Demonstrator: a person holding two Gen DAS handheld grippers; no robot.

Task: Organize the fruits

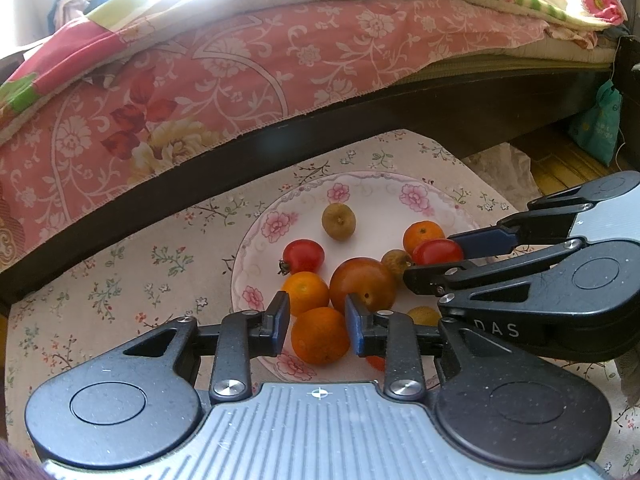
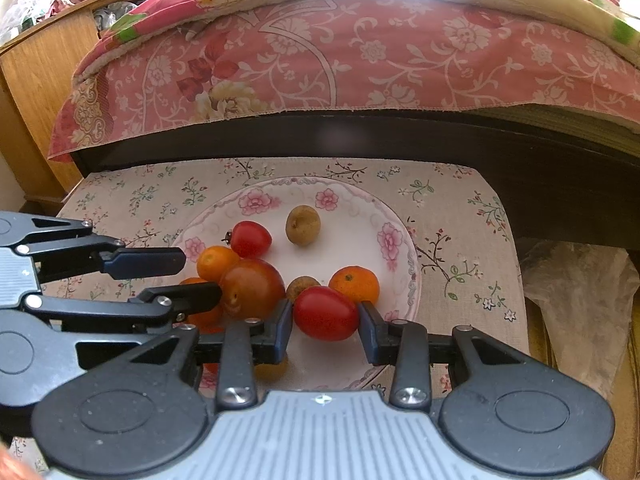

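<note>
Pickup step: we see left hand-held gripper [image 1: 316, 322] released around an orange [image 1: 320, 335], right hand-held gripper [image 2: 325, 326] released around a red tomato [image 2: 326, 313]; next, clench both.

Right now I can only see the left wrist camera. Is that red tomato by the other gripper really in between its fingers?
Observer: Yes. From the right wrist view, the red tomato sits between the right gripper fingers, one finger on each side. I can't tell whether they are squeezing it.
Operator: What's at the left end of the bed? It's all bright for me.
Observer: A wooden cabinet stands there, next to the pink bedspread. It is outside your frame.
</note>
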